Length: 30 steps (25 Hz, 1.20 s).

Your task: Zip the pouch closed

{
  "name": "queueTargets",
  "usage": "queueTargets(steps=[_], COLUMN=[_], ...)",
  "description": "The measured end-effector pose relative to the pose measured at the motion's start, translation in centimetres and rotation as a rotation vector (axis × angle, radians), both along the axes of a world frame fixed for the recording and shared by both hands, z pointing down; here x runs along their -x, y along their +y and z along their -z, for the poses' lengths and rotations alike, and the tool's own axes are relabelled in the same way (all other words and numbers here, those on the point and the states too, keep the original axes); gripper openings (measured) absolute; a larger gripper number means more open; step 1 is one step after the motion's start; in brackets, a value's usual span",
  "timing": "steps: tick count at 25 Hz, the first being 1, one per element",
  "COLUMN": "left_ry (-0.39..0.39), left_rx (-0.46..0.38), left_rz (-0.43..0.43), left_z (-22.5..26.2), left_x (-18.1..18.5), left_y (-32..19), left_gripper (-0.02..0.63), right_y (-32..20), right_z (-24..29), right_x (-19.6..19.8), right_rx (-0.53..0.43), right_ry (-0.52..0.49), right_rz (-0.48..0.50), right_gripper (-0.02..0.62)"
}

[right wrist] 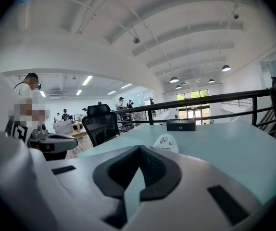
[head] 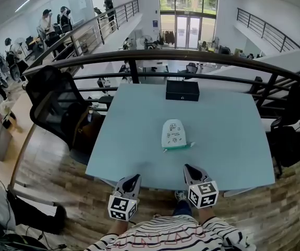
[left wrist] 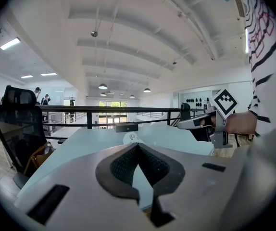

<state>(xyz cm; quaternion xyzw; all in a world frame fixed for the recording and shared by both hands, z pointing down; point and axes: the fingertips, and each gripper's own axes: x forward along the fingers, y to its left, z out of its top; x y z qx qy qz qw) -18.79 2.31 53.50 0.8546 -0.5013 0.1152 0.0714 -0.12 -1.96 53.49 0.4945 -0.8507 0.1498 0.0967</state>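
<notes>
On the pale blue table (head: 233, 140) by the mezzanine railing, the white pouch (head: 173, 135) lies mid-table, well beyond the left gripper (head: 133, 178) and right gripper (head: 188, 168), both closed and empty at the near edge; each should probably open first, one pinning fabric, the other pinching the zip pull.

You are on upper gallery of large open-plan office hall. What shows it:
- black mesh-backed swivel office chair (head: 53, 101) beside pale blue rectangular table (head: 233, 140)
- dark metal tube railing (head: 192, 55) just behind table, lower level open beyond it
- people (head: 48, 22) standing at workstations along left gallery
- second railed gallery (head: 267, 30) at right
- tall glass entrance doors (head: 187, 31) at far end
- grey-brown wood-plank floor (head: 50, 177) under you
- white ribbed ceiling (right wrist: 186, 37) with round pendant lamps (right wrist: 174, 80)
</notes>
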Motion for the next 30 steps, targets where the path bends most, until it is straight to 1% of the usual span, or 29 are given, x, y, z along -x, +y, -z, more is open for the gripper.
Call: queueTargets(steps=[4, 8, 11, 14, 18, 21, 24, 27, 30], left_ry=[0.006, 0.011, 0.017, 0.03, 0.048, 0.029, 0.023, 0.018, 0.01], left_rx=[-0.008, -0.01, -0.01, -0.013, -0.017, -0.05, -0.072, -0.084, -0.088], left_rz=[0.002, 0.015, 0.046, 0.092, 0.161, 0.187, 0.211, 0.228, 0.234], left_z=[0.2, 0.2, 0.1, 0.2, 0.7, 2.3, 3.3, 4.0, 4.4], left_x=[0.4, 1.0, 2.0, 3.1, 4.3, 5.3, 6.1, 6.2, 6.0], left_y=[-0.2, -0.3, -1.0, -1.9, -3.6, -5.4, -7.1, -7.9, -8.3], left_gripper=[0.025, 0.025, 0.025, 0.025, 0.025, 0.025, 0.025, 0.025, 0.025], right_y=[-0.3, -0.7, -1.8, -3.6, -6.8, -9.5, -11.5, -12.2, -12.4], right_z=[0.2, 0.8, 1.1, 1.4, 2.8, 4.6, 5.4, 5.8, 5.8], right_x=[0.3, 0.3, -0.1, -0.3, 1.2, 3.8, 5.8, 6.4, 6.2], right_rx=[-0.003, -0.019, -0.024, -0.02, -0.047, -0.091, -0.11, -0.114, -0.106], right_ry=[-0.005, -0.062, -0.088, -0.087, -0.073, -0.066, -0.079, -0.091, -0.094], right_rz=[-0.004, -0.017, -0.05, -0.062, -0.004, 0.067, 0.113, 0.138, 0.147], right_gripper=[0.026, 0.026, 0.028, 0.028, 0.029, 0.029, 0.029, 0.028, 0.029])
